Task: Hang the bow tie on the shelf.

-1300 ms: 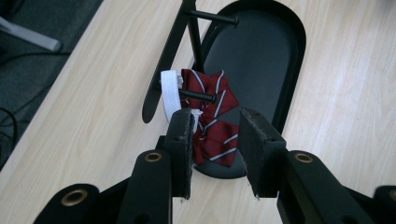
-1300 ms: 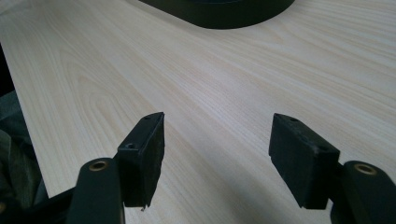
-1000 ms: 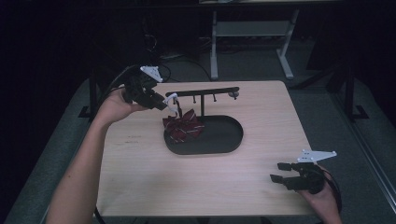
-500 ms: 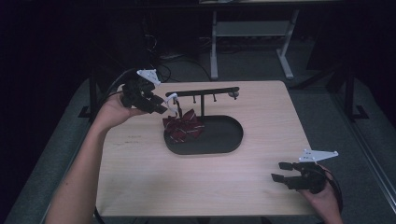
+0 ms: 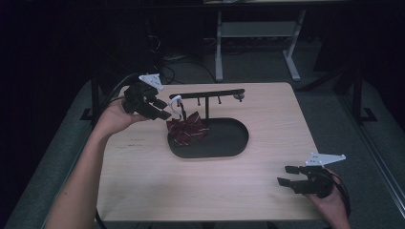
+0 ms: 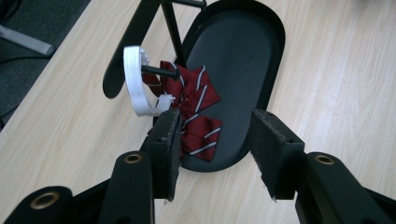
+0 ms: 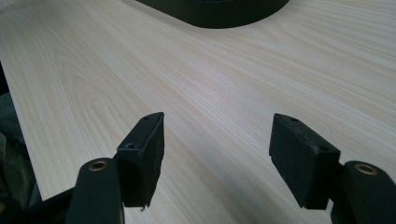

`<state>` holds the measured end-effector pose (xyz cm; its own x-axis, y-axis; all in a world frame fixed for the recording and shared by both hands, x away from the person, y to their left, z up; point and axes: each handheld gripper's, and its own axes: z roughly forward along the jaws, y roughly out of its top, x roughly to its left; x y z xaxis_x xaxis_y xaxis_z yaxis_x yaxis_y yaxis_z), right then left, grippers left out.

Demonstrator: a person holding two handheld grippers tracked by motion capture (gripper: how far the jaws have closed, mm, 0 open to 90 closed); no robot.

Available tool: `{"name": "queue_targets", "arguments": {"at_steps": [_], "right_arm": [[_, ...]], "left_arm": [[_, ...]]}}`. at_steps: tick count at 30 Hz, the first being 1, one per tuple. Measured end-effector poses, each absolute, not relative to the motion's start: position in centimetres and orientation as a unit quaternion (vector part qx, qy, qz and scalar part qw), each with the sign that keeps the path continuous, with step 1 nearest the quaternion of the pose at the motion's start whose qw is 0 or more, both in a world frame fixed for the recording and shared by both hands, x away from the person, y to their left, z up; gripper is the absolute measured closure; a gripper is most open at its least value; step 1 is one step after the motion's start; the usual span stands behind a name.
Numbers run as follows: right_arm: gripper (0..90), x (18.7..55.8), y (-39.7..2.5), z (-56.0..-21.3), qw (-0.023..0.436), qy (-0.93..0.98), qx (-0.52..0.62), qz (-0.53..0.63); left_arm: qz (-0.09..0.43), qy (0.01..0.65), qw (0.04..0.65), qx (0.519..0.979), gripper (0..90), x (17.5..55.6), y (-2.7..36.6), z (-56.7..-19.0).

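Note:
A red bow tie with white stripes (image 5: 187, 130) (image 6: 194, 112) hangs by its white strap (image 5: 175, 101) (image 6: 135, 84) from a peg of a black T-shaped stand (image 5: 210, 94). The stand rises from a black oval base (image 5: 224, 140) (image 6: 247, 60). My left gripper (image 5: 161, 109) (image 6: 217, 144) is open just left of the bow tie, nothing between its jaws. Over the table's front right corner my right gripper (image 5: 287, 175) (image 7: 217, 154) is open above bare wood.
The light wooden table (image 5: 191, 186) (image 7: 140, 70) has bare surface in front and to the right of the stand. A white desk frame (image 5: 258, 33) stands behind the table. Dark floor and cables (image 5: 162, 57) surround it.
My left gripper has drawn back slightly to the left, away from the hanging bow tie. The right gripper has stayed in place.

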<state>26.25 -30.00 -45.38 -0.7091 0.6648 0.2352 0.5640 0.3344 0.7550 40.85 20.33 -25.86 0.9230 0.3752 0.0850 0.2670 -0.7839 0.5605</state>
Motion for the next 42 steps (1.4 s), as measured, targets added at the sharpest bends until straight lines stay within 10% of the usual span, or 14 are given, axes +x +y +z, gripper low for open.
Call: {"name": "queue_targets", "arguments": {"at_steps": [42], "right_arm": [[35.2, 26.2, -30.1, -45.3, 0.061, 0.814, 0.378, 0.437]], "left_arm": [[0.079, 0.193, 0.294, 0.933, 40.6, 38.9, 21.9, -28.7]]}}
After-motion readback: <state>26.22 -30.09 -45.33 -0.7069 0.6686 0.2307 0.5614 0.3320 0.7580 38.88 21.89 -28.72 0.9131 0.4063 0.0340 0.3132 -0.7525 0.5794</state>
